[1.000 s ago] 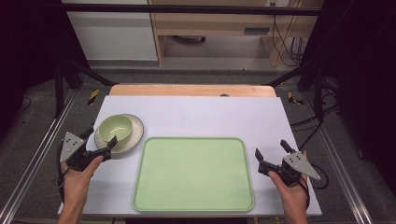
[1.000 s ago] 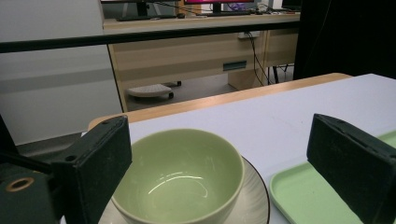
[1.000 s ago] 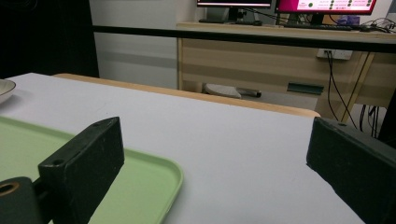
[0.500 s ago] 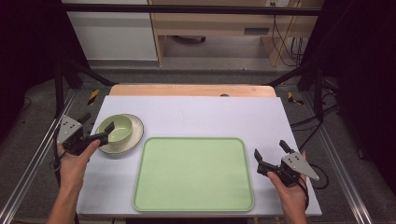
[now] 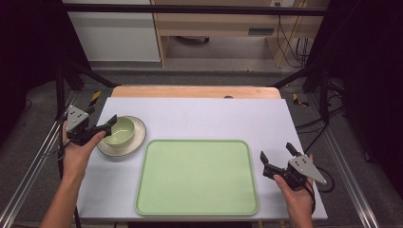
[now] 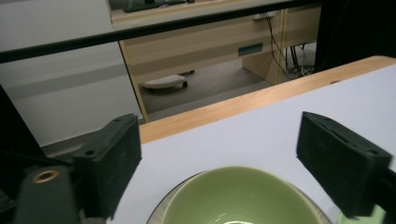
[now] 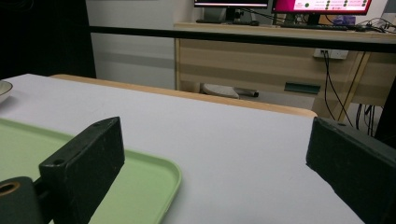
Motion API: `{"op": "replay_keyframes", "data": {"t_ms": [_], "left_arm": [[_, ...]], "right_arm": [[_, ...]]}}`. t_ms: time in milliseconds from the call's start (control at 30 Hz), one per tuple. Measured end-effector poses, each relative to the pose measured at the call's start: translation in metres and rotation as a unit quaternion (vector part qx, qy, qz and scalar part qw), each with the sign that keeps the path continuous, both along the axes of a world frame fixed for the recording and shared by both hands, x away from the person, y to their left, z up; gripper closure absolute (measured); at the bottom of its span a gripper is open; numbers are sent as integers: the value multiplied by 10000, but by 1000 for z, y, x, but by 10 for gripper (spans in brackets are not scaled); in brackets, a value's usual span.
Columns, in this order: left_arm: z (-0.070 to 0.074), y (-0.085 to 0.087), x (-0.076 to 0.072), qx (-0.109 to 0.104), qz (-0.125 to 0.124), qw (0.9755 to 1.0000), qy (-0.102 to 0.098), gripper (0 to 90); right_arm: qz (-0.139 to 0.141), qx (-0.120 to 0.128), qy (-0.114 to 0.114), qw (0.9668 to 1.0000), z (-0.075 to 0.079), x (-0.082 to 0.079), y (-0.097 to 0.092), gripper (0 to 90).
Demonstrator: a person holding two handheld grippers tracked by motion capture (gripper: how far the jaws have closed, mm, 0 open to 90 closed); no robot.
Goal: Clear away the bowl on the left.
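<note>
- Reaching for the green bowl [image 5: 119, 131] is the step you have in hand: your left tongs [image 5: 105, 126] sit at its left rim, with the right tongs [image 5: 278, 154] waiting at the near right corner of the desk [image 5: 209, 114].
- Nearest you, the right tongs are spread wide with nothing between the jaws, just beside the right edge of the green tray [image 5: 197, 176]; in the right gripper view the tray's corner [image 7: 154, 172] lies under the left jaw.
- A little farther, the bowl stands in a pale saucer [image 5: 132, 145] on the desk's left side, just off the tray's far left corner and touching neither the tray nor the desk edge.
- Your left tongs are spread, the jaws have just been closing a little, and the left gripper view shows the bowl [image 6: 238, 196] low between them, the pads [image 6: 343, 168] not pressing on it.
- Judging from this, the next move calls for lowering the jaws so one goes inside the rim and one outside, then closing firmly before lifting.
- Beware of dragging the saucer along; a level lift should clear it.
</note>
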State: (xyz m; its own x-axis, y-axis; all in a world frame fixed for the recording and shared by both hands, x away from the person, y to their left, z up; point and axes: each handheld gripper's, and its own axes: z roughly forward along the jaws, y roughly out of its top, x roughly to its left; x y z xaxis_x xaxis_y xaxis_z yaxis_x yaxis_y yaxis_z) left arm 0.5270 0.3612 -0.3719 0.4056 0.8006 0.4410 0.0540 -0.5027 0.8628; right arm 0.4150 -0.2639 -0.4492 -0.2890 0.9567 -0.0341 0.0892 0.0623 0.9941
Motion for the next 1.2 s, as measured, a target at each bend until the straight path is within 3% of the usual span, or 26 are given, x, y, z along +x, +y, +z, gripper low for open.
{"op": "replay_keyframes", "data": {"t_ms": [100,300,433,567,667,933,1200], "left_arm": [[-6,2,3,45,128,9998,166,186],[-14,9,9,310,64,9990,302,239],[-20,13,11,221,187,9985,466,261],[-26,17,14,287,258,9973,628,285],[-31,18,16,231,297,9959,820,288],[-36,19,21,409,397,9928,1050,320],[-44,23,25,435,607,9866,1449,380]], "right_arm": [[6,5,3,10000,0,0,0,47],[15,30,4,10000,0,0,0,48],[2,31,11,10000,0,0,0,48],[27,26,33,10000,0,0,1,48],[35,22,30,10000,0,0,1,48],[57,-4,42,10000,-1,1,2,47],[60,-17,55,10000,-1,1,2,47]]}}
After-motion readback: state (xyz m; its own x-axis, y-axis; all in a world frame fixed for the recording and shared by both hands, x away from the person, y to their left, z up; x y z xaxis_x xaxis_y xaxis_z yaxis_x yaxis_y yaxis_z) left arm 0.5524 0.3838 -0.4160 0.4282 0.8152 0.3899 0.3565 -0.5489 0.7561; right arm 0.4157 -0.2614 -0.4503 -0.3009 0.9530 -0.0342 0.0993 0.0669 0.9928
